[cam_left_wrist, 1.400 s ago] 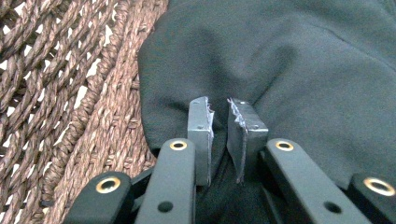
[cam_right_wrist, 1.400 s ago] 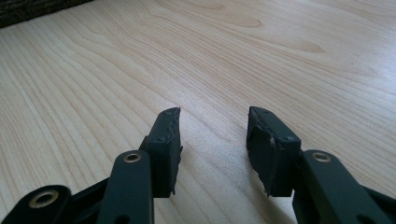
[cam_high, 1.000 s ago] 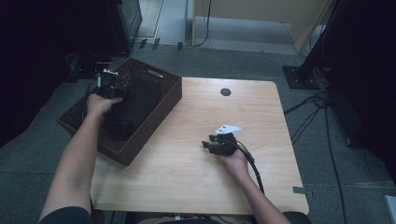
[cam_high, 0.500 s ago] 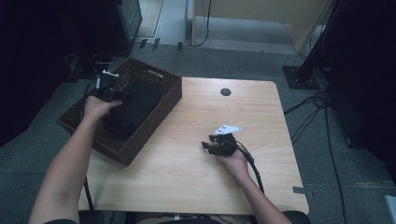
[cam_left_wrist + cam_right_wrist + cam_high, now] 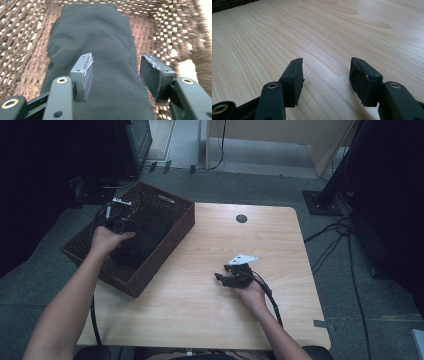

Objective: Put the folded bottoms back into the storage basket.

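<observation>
Left hand-held gripper point(image 5: 113, 75) hangs over the folded black cloth point(image 5: 100, 50) lying in the wicker basket point(image 5: 170, 240), jaws just opening, pads apart and clear of the fabric, likely a release. Right hand-held gripper point(image 5: 325, 77) waits open over the table point(image 5: 337, 30), nothing between.

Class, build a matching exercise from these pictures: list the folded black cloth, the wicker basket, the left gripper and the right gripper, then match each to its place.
Things:
1 black cloth
2 wicker basket
3 left gripper
4 right gripper

Places:
A over bare tabletop
B inside the basket
C above the cloth, fingers apart
D on the table's left edge

Pairs: 1-B, 2-D, 3-C, 4-A
</observation>
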`<state>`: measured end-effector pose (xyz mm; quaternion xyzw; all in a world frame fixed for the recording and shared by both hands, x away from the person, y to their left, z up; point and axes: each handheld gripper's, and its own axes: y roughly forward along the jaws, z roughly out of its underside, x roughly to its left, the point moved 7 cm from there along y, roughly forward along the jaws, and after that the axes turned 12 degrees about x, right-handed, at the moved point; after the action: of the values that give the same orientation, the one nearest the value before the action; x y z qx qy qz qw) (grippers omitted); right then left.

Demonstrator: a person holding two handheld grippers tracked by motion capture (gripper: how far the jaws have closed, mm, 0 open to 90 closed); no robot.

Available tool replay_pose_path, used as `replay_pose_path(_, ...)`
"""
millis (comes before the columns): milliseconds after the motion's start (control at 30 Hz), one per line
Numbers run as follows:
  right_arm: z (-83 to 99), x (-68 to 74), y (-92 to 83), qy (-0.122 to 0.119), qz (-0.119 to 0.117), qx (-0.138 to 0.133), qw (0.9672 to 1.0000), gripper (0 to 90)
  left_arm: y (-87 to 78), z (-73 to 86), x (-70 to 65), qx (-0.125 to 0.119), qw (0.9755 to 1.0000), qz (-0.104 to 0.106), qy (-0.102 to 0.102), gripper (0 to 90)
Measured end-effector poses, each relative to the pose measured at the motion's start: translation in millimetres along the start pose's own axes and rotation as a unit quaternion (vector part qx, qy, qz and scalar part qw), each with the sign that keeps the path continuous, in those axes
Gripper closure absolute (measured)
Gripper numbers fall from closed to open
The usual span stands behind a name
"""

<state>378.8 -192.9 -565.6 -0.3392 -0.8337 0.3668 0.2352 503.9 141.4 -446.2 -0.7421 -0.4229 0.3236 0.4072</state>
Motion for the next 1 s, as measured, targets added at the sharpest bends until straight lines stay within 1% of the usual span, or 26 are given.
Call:
replay_pose_path(67,0.0,0.0,0.0,-0.001,0.0,0.0,1.0,44.5,-3.9,-0.7,-6.5,-0.004,1.0,0.002,0.004,43.5)
replay_pose_path(133,0.2,0.2,0.0,-0.002,0.0,0.0,1.0,44.2,-8.4,-0.7,-14.8,-0.009,0.9998,0.001,0.015,43.4)
replay_pose_path(233,0.5,0.2,-0.2,-0.002,0.0,0.0,1.0,44.1,-12.8,0.1,-24.5,-0.012,0.9997,0.006,0.019,43.3)
replay_pose_path(267,0.6,0.2,-0.3,-0.002,0.0,0.0,1.0,44.1,-13.4,0.6,-27.8,-0.013,0.9996,0.007,0.022,43.2)
replay_pose_path(333,0.5,0.3,-0.2,-0.003,0.001,0.0,1.0,44.0,-14.6,2.0,-34.1,-0.011,0.9994,0.001,0.033,43.2)
replay_pose_path(433,0.7,0.6,-0.2,-0.004,0.002,0.0,1.0,43.9,-16.9,3.2,-44.3,-0.014,0.9989,0.002,0.046,43.3)
replay_pose_path(467,0.9,0.6,-0.3,-0.005,0.002,0.0,1.0,43.9,-17.6,3.8,-48.1,-0.012,0.9987,0.004,0.049,43.4)
replay_pose_path(567,1.1,0.4,-0.6,-0.003,0.002,-0.001,1.0,43.9,-19.7,7.2,-61.2,-0.014,0.9982,0.016,0.056,45.1)
replay_pose_path(633,1.2,0.4,-0.8,-0.002,0.002,0.0,1.0,43.8,-18.8,10.1,-67.3,-0.013,0.9978,0.017,0.062,45.2)
replay_pose_path(667,1.2,0.3,-0.8,-0.003,0.002,-0.001,1.0,43.9,-17.1,13.1,-72.5,-0.013,0.9975,0.019,0.066,45.2)
replay_pose_path(700,1.2,0.2,-0.8,-0.003,0.002,-0.001,1.0,43.9,-16.2,14.7,-74.8,-0.009,0.9973,0.019,0.07,45.2)
replay_pose_path(833,1.2,0.3,-0.8,-0.003,0.002,-0.001,1.0,43.8,-9.6,21.1,-85.5,-0.008,0.9966,0.024,0.078,45.3)
replay_pose_path(900,1.1,0.4,-0.5,-0.004,0.003,-0.002,1.0,43.9,-5.2,24.4,-88.5,0.0,0.9964,0.025,0.081,45.3)
replay_pose_path(1000,1.5,0.5,-1.0,-0.002,0.002,0.0,1.0,43.9,1.2,27.8,-90.2,0.003,0.9965,0.023,0.081,46.5)
